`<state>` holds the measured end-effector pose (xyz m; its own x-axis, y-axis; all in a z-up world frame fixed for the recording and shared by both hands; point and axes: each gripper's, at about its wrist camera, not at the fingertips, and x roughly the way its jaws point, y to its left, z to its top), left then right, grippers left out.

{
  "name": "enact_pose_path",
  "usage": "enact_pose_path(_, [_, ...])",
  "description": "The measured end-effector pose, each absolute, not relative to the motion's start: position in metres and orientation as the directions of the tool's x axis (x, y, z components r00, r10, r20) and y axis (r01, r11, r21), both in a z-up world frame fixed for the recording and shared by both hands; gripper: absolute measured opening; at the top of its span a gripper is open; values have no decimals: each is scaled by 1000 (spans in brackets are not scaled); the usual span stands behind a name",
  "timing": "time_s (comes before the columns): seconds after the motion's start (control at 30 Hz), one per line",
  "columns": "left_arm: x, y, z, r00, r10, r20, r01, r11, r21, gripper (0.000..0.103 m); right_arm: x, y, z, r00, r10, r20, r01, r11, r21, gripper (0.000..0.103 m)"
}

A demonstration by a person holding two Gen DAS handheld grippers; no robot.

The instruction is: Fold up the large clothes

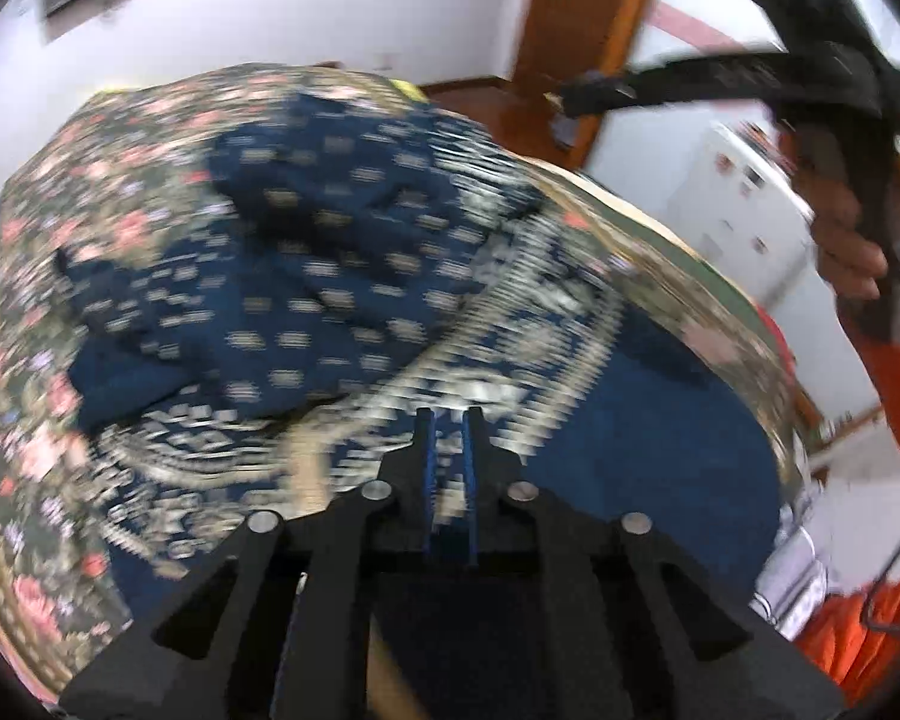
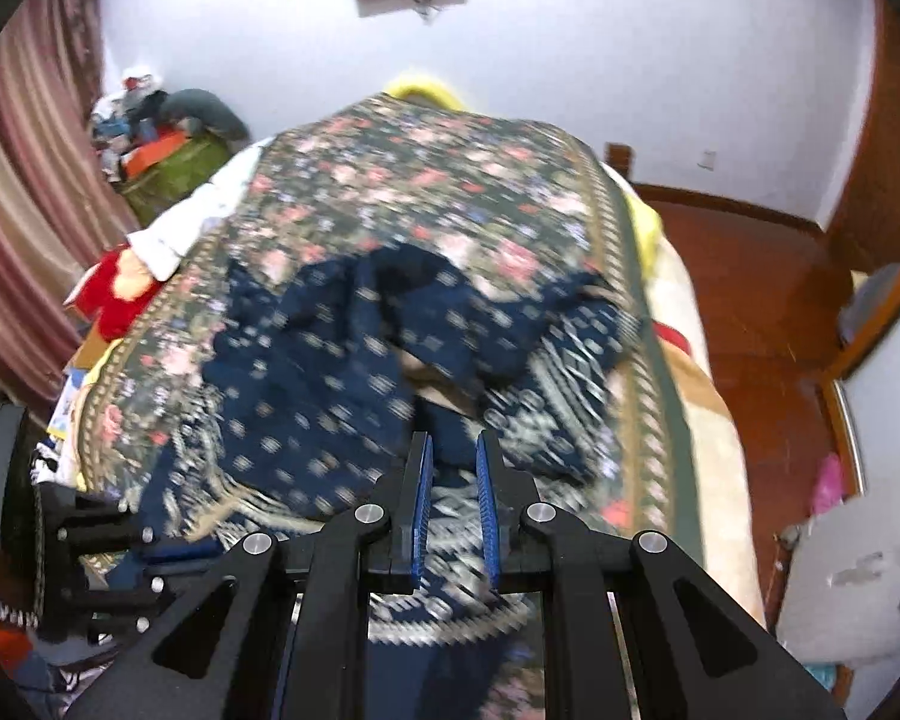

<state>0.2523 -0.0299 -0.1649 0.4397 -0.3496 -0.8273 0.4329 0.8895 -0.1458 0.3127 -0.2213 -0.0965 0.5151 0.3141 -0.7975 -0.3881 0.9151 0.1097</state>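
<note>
A large navy garment (image 1: 306, 276) with cream dots and a patterned border lies crumpled on a floral bedspread (image 1: 90, 192); it also shows in the right wrist view (image 2: 330, 372), on the same bedspread (image 2: 438, 180). My left gripper (image 1: 449, 420) has its jaws nearly together with the garment's patterned edge between them. My right gripper (image 2: 455, 450) has its jaws a little apart just above the garment's border, and nothing shows gripped. The right gripper also shows in the left wrist view (image 1: 576, 102), raised at upper right. Both views are motion-blurred.
The bed's right edge (image 2: 690, 396) drops to a red-brown floor (image 2: 750, 276). A clutter pile (image 2: 156, 138) and curtain (image 2: 24, 192) stand at left. A wooden door frame (image 1: 570, 36) and a white cabinet (image 1: 738, 204) are at right.
</note>
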Motion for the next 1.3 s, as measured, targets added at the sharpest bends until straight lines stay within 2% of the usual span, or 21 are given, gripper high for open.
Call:
enact_pose_path(0.13, [282, 13, -164, 519, -241, -820, 259, 959, -118, 48, 332, -184, -116, 501, 252, -828, -414, 910, 26, 11])
enact_pose_path(0.3, [327, 42, -205, 481, -149, -864, 121, 987, -103, 49, 355, -153, -191, 347, 193, -918, -424, 905, 30, 11])
enact_pose_path(0.37, [336, 44, -224, 445, -146, -884, 115, 988, -105, 49, 357, -143, -218, 322, 124, -938, -442, 896, -33, 11])
enact_pose_path(0.47, [340, 42, -240, 414, -152, -897, 122, 986, -111, 50, 348, -133, -237, 384, 71, -921, -485, 864, -136, 11])
enact_pose_path(0.5, [339, 42, -244, 416, -156, -896, 125, 986, -114, 51, 343, -130, -237, 410, 49, -911, -498, 848, -179, 14])
enact_pose_path(0.57, [339, 44, -248, 421, -152, -894, 122, 986, -110, 56, 339, -128, -236, 486, -52, -872, -463, 831, -308, 46])
enact_pose_path(0.6, [339, 46, -250, 422, -151, -894, 117, 987, -112, 60, 337, -128, -236, 542, -121, -831, -418, 819, -392, 82])
enact_pose_path(0.63, [340, 48, -251, 420, -158, -894, 112, 986, -121, 62, 336, -130, -236, 581, -160, -798, -389, 807, -445, 98])
enact_pose_path(0.8, [342, 64, -253, 401, -221, -889, 77, 975, -207, 64, 340, -156, -227, 538, -66, -841, -388, 866, -315, 97])
enact_pose_path(1.1, [329, 58, -225, 430, -275, -860, 123, 961, -246, 63, 359, -200, -162, 487, 361, -795, -381, 907, 179, 97])
enact_pose_path(1.17, [333, 53, -225, 436, -257, -863, 124, 966, -225, 63, 371, -196, -162, 465, 402, -789, -370, 898, 240, 95])
enact_pose_path(1.27, [340, 50, -230, 426, -261, -866, 109, 965, -237, 59, 384, -175, -167, 448, 399, -800, -372, 897, 240, 82])
enact_pose_path(1.3, [343, 50, -232, 425, -267, -865, 105, 964, -246, 55, 393, -168, -173, 431, 408, -805, -380, 891, 248, 76])
